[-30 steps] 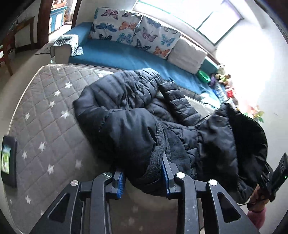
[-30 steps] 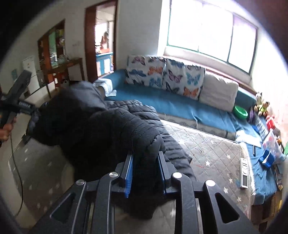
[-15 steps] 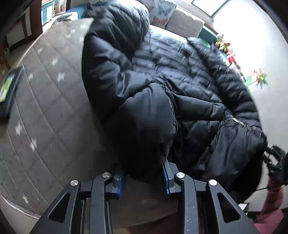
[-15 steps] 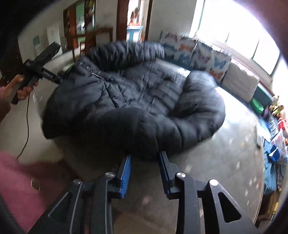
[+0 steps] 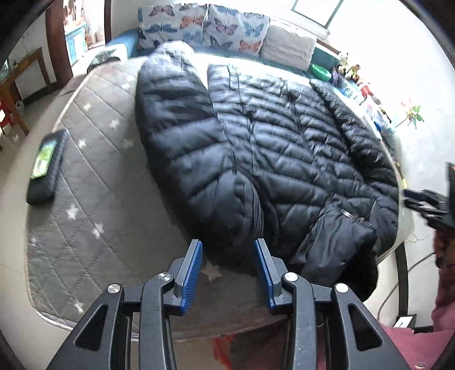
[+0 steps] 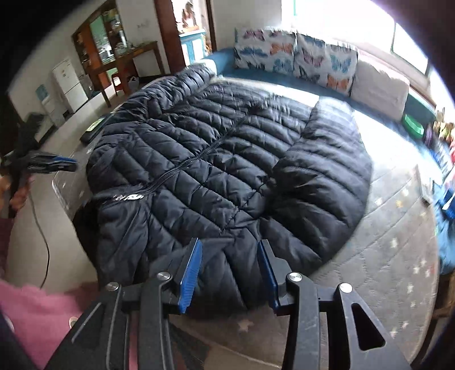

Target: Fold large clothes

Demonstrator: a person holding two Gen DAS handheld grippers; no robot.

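Since a second ago, we have swung the black puffer jacket from a bunched heap into a flat spread across the grey star-quilted mattress, front up, zipper running down the middle. Its hem end lies toward us at the near mattress edge and droops over it at one corner.

Our left gripper has its jaws opening; the cuff of 1 sleeve sits between the blue pads, which now stand clear of the fabric. Our right gripper is opening too, with the jacket's near edge between its pads and no longer pinched.

The 2 sleeves lie along either side of the body; the other sleeve rests on the side toward the window.

Around us: a dark flat device with a green screen lies on the mattress just beside the jacket, 2 butterfly pillows and a white cushion line the blue sofa behind, and toys crowd the far corner.
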